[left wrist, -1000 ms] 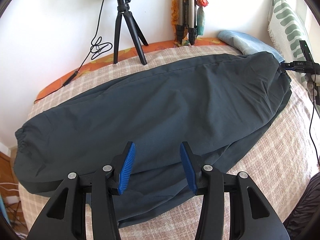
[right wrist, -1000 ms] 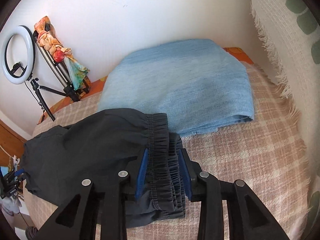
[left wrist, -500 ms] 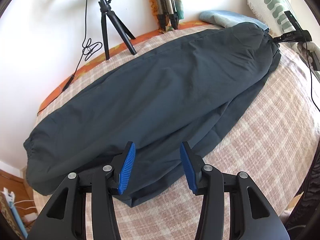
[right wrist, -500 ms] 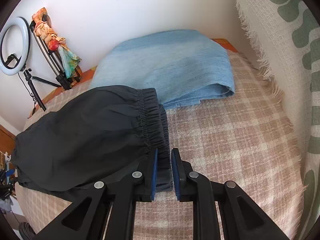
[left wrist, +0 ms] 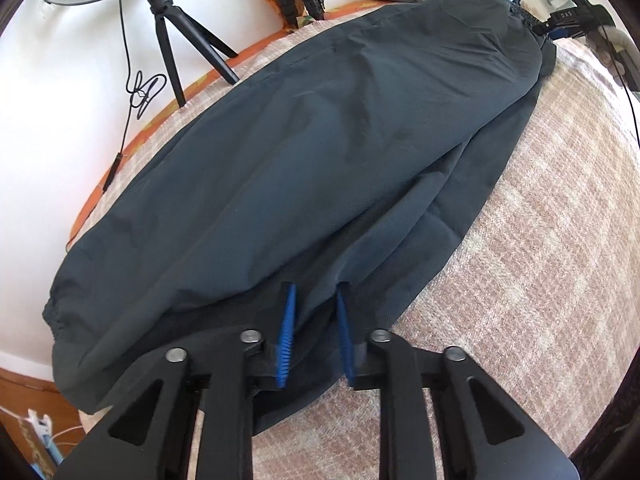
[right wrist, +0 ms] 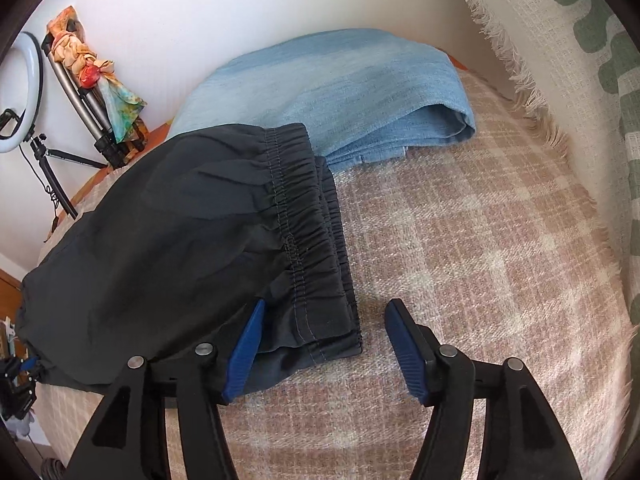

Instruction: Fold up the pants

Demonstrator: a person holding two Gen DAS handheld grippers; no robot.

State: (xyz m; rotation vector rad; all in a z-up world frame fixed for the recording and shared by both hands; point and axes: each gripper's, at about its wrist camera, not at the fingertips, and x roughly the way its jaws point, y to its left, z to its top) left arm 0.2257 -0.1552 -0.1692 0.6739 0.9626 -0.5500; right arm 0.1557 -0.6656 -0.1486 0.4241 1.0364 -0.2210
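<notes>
The dark pants lie lengthwise, just beside the blue towel. Left gripper pinches the near hem; right gripper gapes around the waistband. Probably it needs clamping next, then folding.

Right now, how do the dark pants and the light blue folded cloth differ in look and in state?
The dark pants are charcoal with a gathered elastic waistband; the light blue folded cloth is pale, plain and denim-like. The pants lie stretched out long across the bed, the cloth sits as a compact folded pile. The left gripper pinches the pants and the open right gripper straddles their waistband corner; no gripper touches the cloth. Both rest on the checked blanket.
</notes>
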